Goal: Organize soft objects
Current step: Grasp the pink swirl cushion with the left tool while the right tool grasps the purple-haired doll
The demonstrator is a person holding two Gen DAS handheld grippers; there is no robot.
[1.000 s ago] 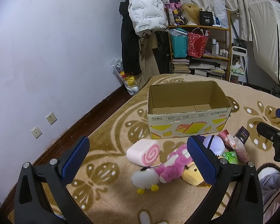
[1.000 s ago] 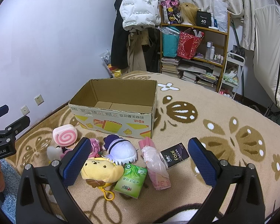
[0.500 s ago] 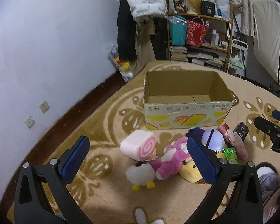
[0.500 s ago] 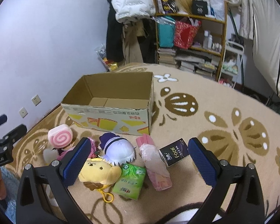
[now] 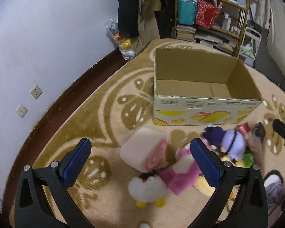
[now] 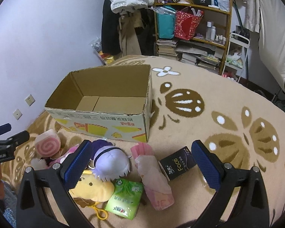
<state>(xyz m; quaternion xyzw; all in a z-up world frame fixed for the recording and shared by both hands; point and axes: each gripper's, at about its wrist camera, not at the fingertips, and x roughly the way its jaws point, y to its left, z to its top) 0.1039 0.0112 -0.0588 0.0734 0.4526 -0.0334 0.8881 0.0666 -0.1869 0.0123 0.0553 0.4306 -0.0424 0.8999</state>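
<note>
We judged the first pick not yet begun: the cardboard box (image 6: 104,102) stood empty on the fleecy carpet (image 6: 209,87), the plush toys just before it. Our left gripper (image 5: 140,161) hung wide above the spongy pink roll (image 5: 142,155); our right gripper (image 6: 140,161) was wide too, needing descent.

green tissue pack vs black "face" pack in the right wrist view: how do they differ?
The green tissue pack is bright green with a leaf print; the black pack is dark with "face" lettering. The green tissue pack touches the yellow plush; the black pack lies right of the pink packet. Both are flat on the rug, outside the cardboard box.
</note>
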